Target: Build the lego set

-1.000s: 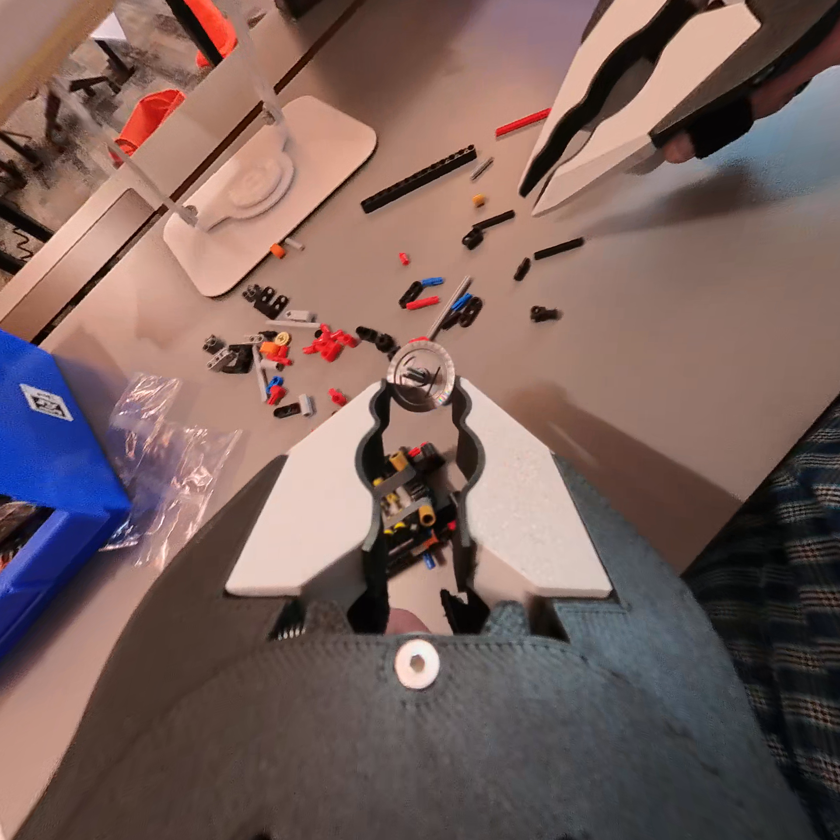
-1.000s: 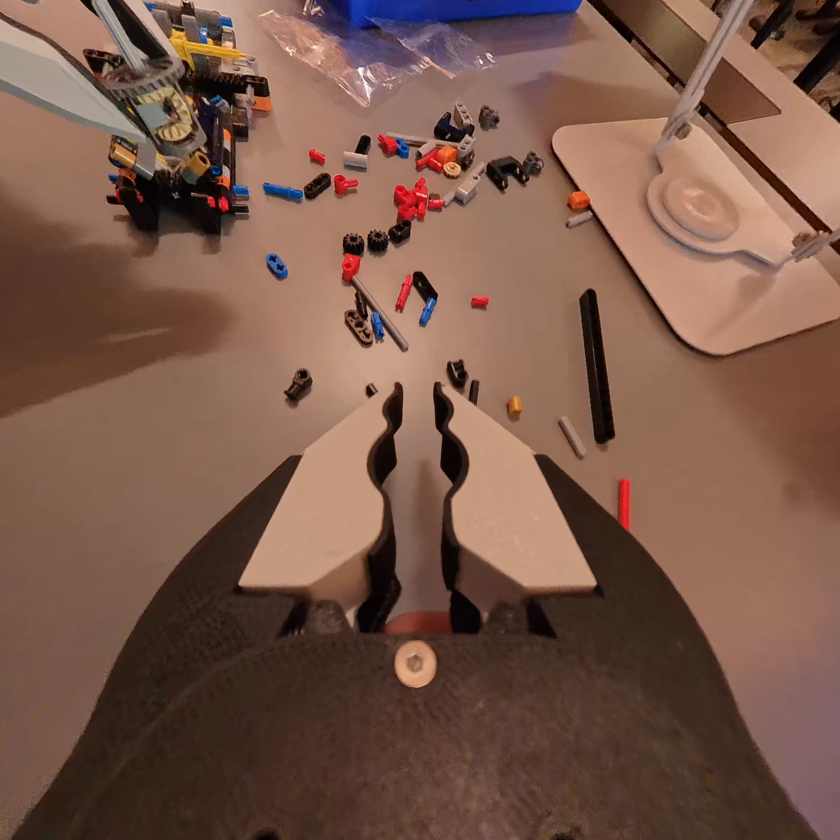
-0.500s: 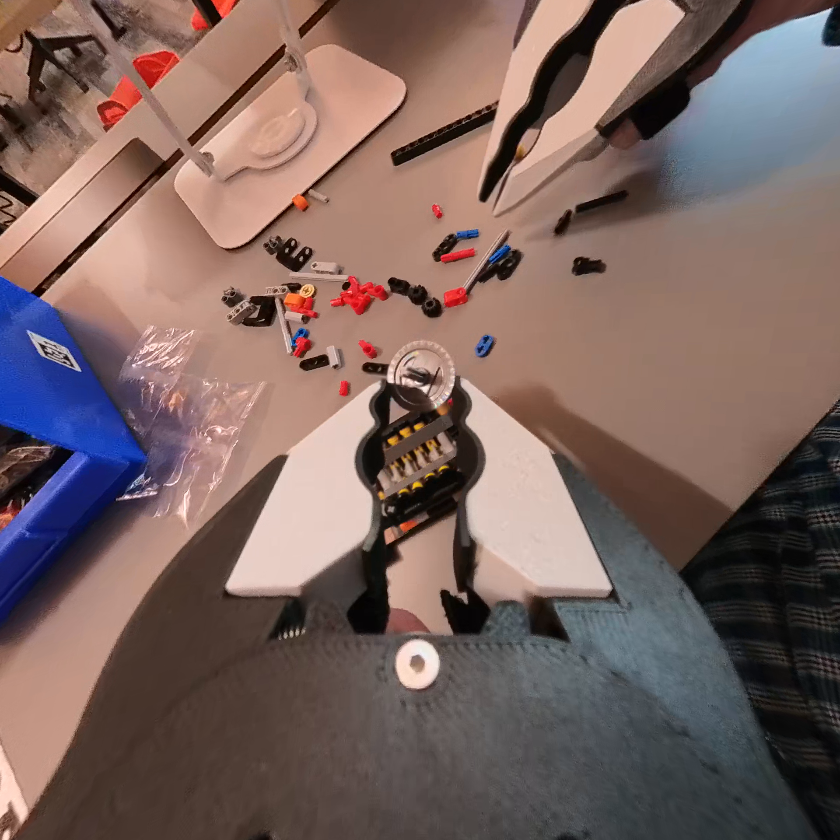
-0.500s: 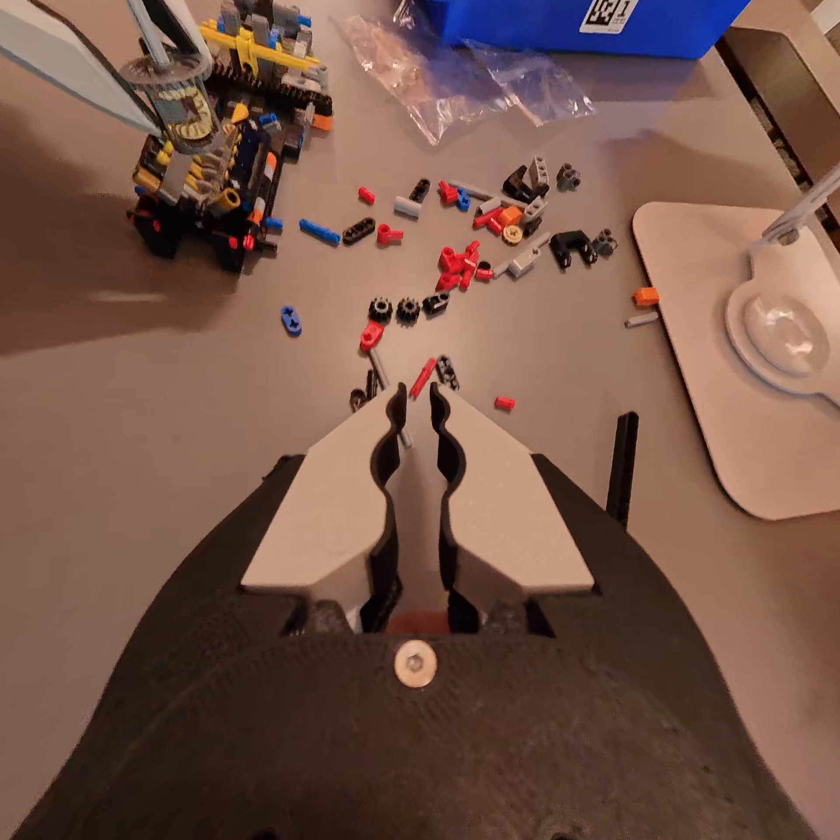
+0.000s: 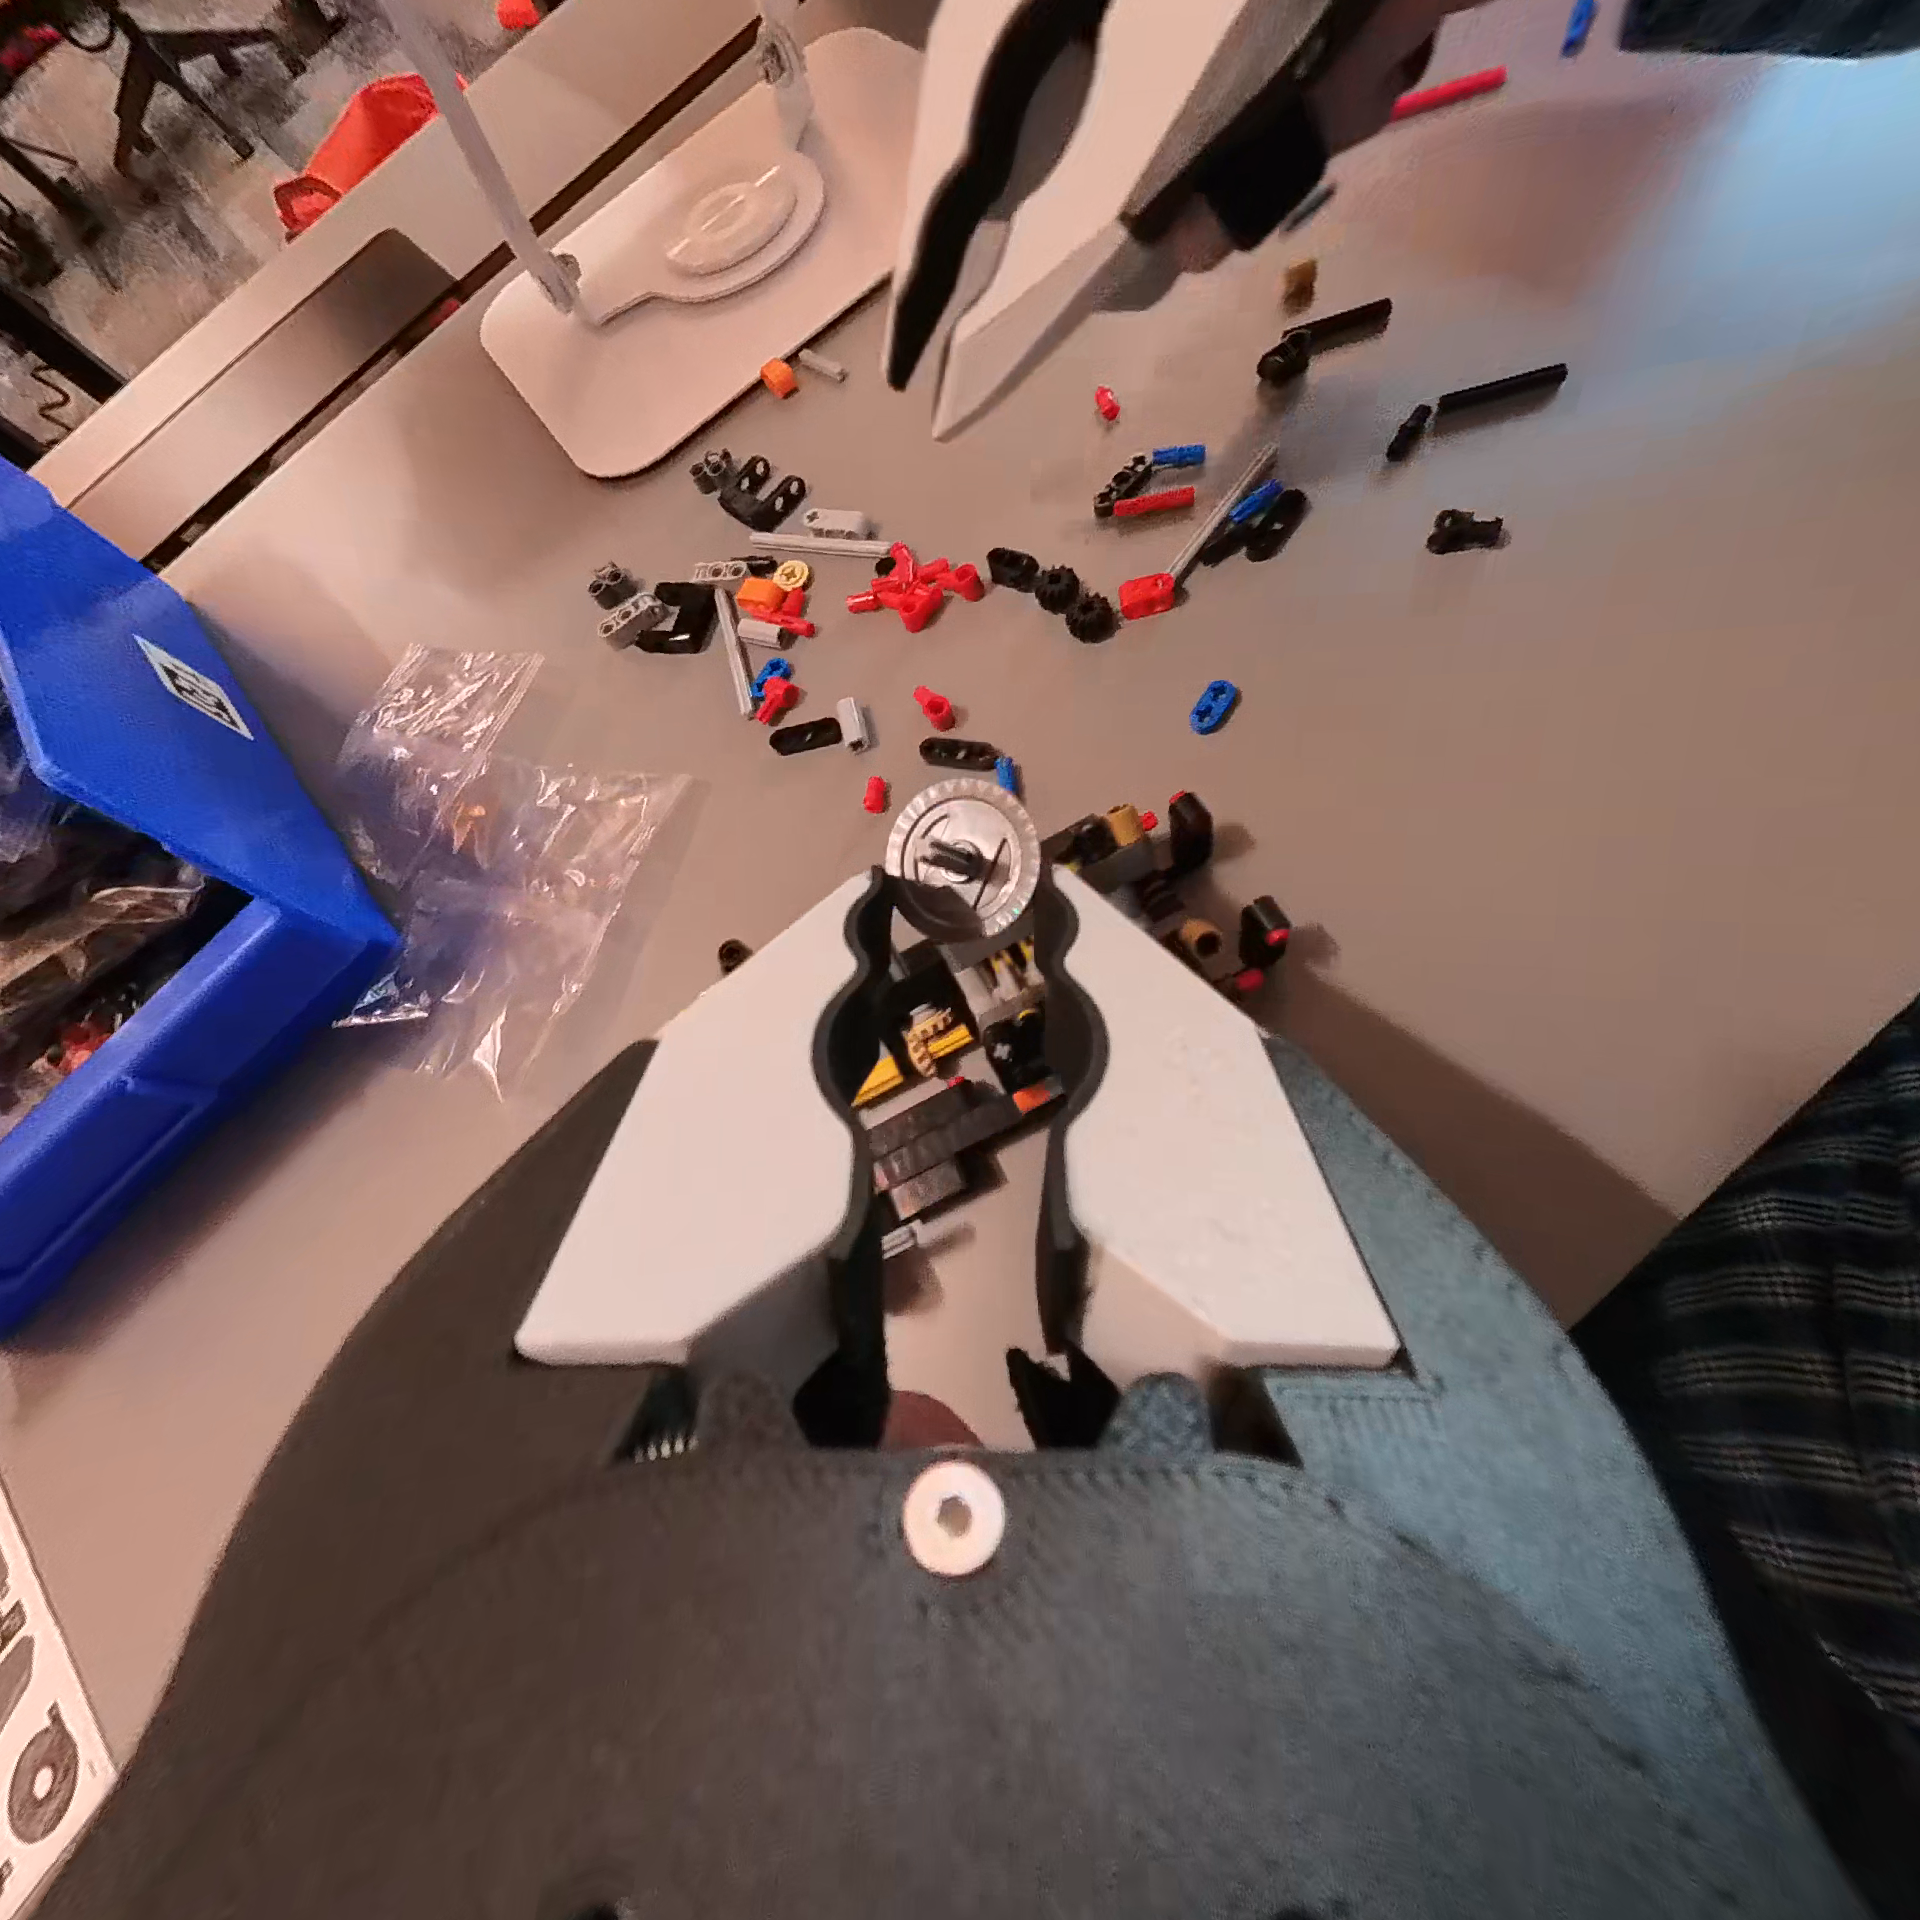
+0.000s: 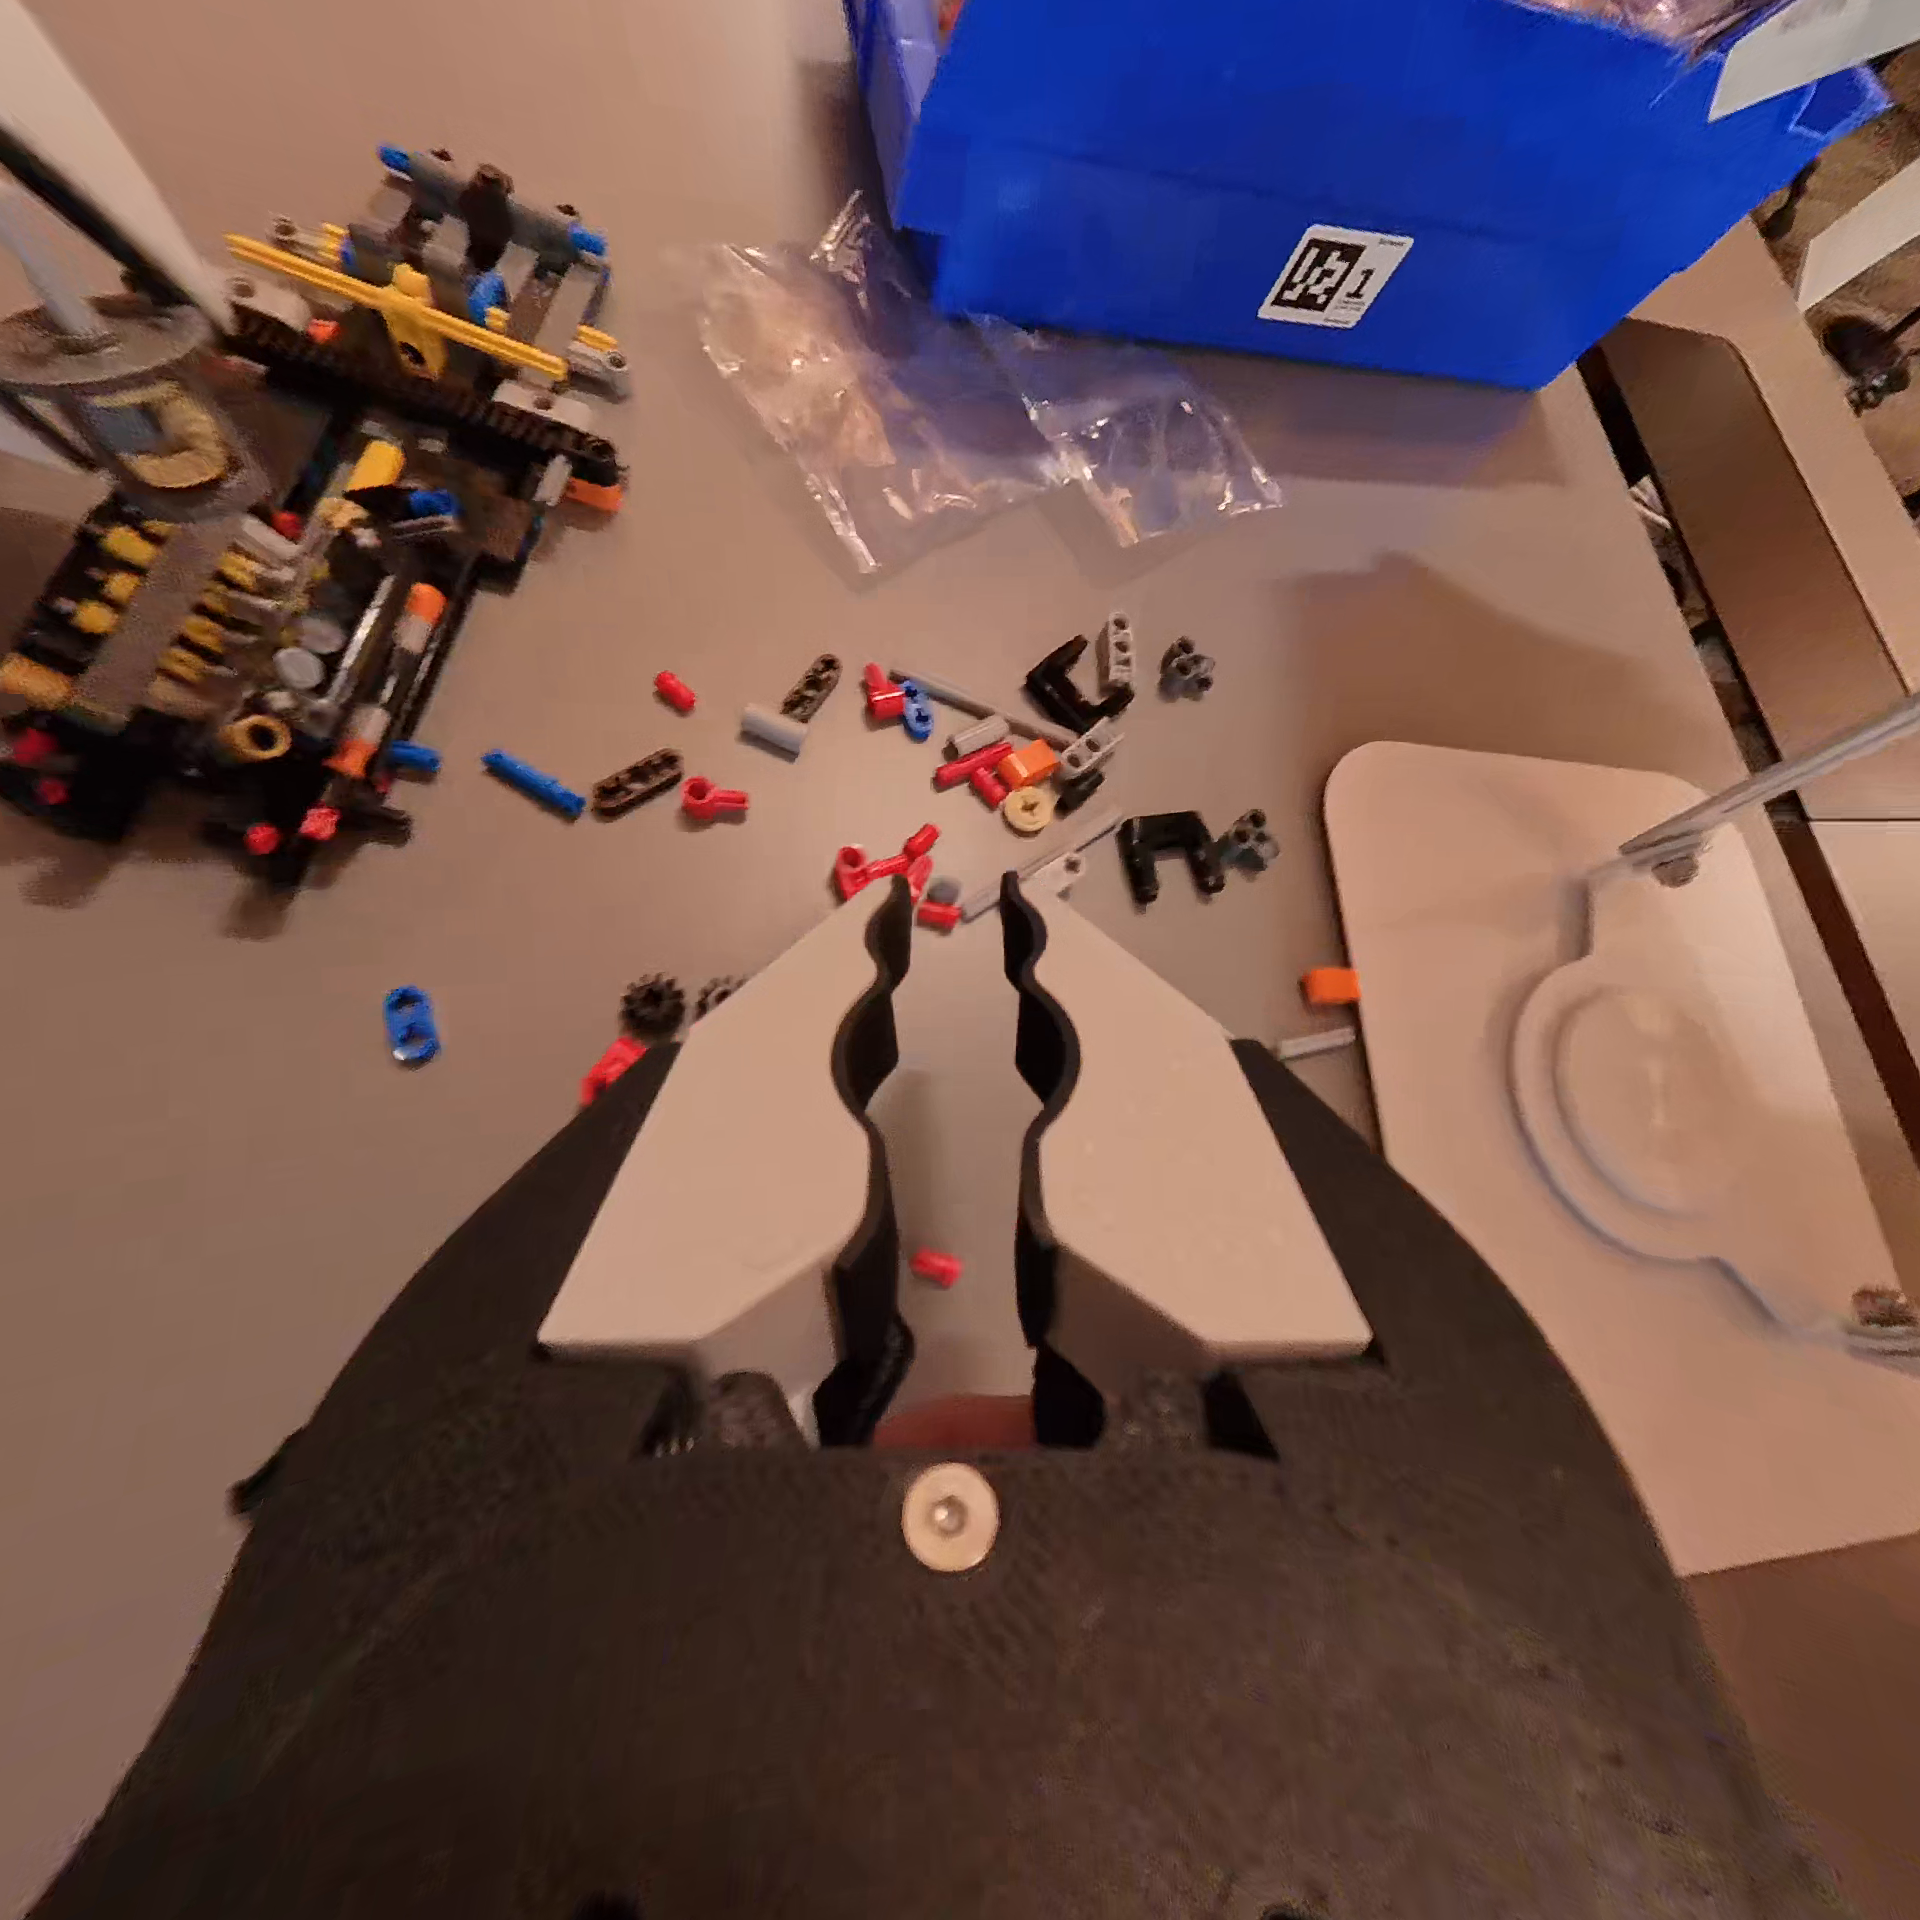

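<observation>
My left gripper [image 5: 961,883] is shut on a grey toothed wheel [image 5: 961,857] with an axle and holds it just above the partly built black, yellow and grey lego model [image 5: 956,1091]. The model also shows at the left of the right wrist view [image 6: 312,540], with the wheel [image 6: 94,353] over its left end. My right gripper [image 6: 951,894] is slightly open and empty, hovering over the scattered loose pieces [image 6: 997,769], near red pins and a grey axle. It also shows at the top of the left wrist view [image 5: 925,395].
A blue bin [image 6: 1351,177] stands beyond the pieces, with clear plastic bags [image 6: 935,416] in front of it. A white stand base [image 6: 1558,1091] lies to the right. A printed sheet [image 5: 31,1714] is at the table's near left. A plaid-clothed person [image 5: 1787,1299] is at the table edge.
My right gripper has moved forward across the loose pieces toward the blue bin. My left gripper keeps the wheel and has shifted over the model.
</observation>
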